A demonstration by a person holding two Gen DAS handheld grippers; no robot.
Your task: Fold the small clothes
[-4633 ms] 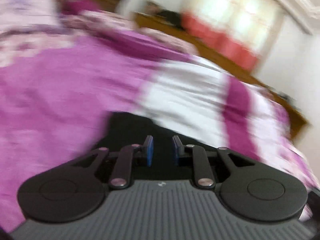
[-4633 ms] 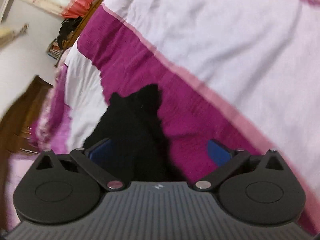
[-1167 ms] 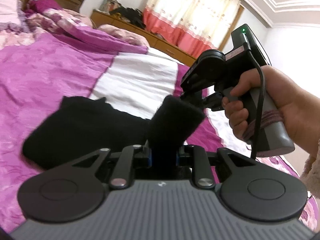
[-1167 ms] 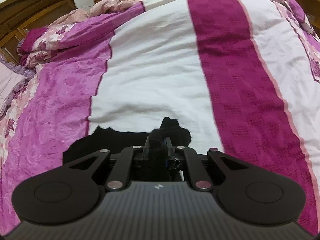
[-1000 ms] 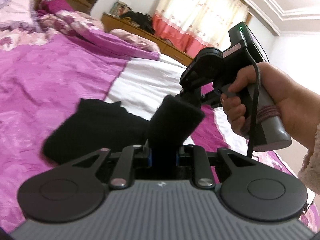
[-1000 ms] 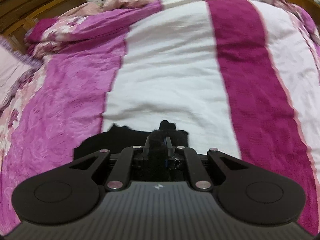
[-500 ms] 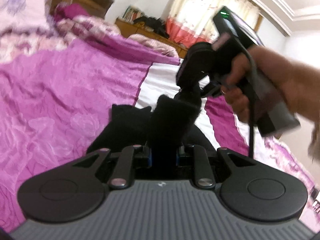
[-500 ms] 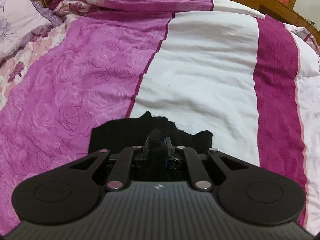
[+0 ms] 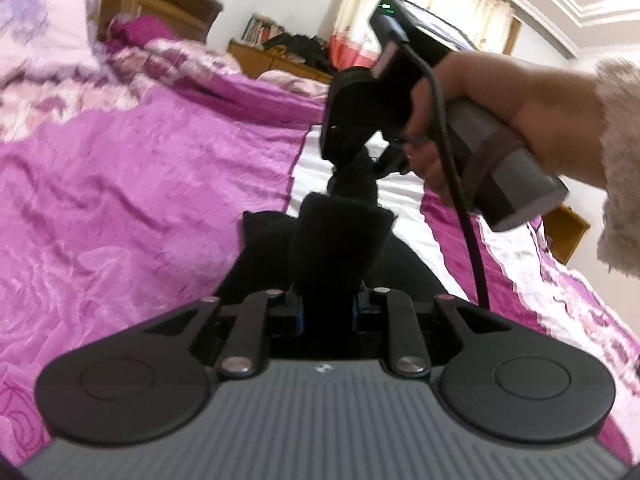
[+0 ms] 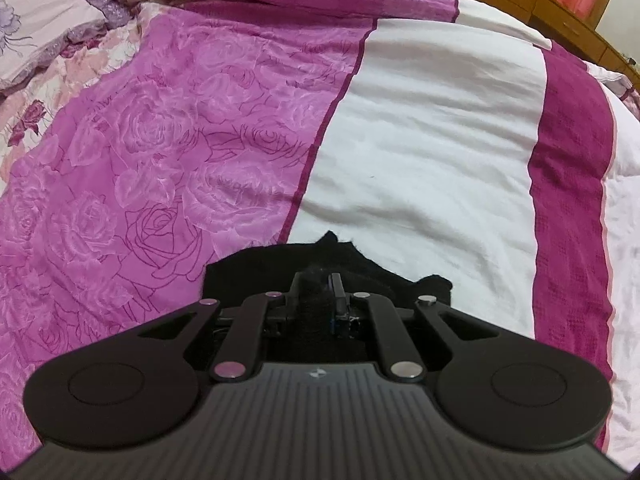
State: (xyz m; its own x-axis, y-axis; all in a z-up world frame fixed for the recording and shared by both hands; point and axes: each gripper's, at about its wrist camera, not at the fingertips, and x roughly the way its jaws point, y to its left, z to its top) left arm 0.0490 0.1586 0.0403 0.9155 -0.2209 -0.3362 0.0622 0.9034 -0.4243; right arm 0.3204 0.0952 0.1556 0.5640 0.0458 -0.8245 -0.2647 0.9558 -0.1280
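Observation:
A small black knitted garment [image 9: 336,236] hangs between both grippers above the bed. My left gripper [image 9: 327,312] is shut on one edge of it. My right gripper [image 10: 316,296] is shut on another edge; in the left wrist view the right gripper [image 9: 360,160] sits just beyond the cloth, held by a hand. The rest of the black garment [image 10: 280,268] droops onto the bedspread below, at the border of the pink and white stripes.
The bedspread has a pink rose-patterned stripe [image 10: 152,152], a white stripe [image 10: 432,140] and a magenta stripe [image 10: 572,152]. Pillows [image 10: 36,20] lie at the far left. A wooden headboard [image 9: 152,4], a dresser [image 9: 280,60] and curtains [image 9: 420,8] stand behind the bed.
Both grippers have swung left over the bed with the black garment held between them. The garment has moved from the white stripe towards the pink stripe. The right gripper now sits closer to the left one.

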